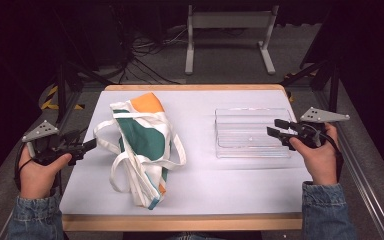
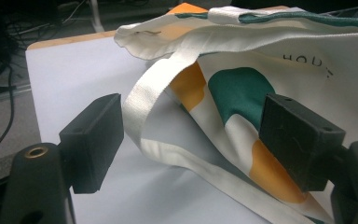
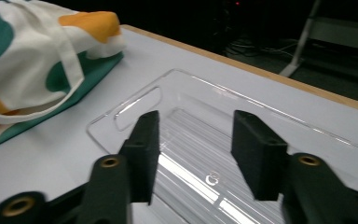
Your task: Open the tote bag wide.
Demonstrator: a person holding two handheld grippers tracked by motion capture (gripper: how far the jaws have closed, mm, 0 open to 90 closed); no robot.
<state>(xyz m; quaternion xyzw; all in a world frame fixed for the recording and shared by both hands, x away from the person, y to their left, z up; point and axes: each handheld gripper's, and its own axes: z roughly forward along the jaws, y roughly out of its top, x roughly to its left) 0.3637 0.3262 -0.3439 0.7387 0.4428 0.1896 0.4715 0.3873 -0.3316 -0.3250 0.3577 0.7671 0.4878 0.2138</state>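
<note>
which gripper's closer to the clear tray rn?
Right. The right gripper hangs open over the clear tray's right edge; the left gripper is across the table, open at the tote bag's strap.

Both forearms wear blue denim sleeves (image 1: pixel 325 210) with stitched cuffs. Each hand holds a black gripper — the left gripper (image 1: pixel 82 146) and the right gripper (image 1: pixel 279 127) — topped by a grey three-cornered plate (image 1: pixel 324 115). The jaws are blocky black pads with brass-coloured screw inserts (image 2: pixel 36 151); a black cable (image 1: pixel 338 155) trails along the right wrist.
</note>
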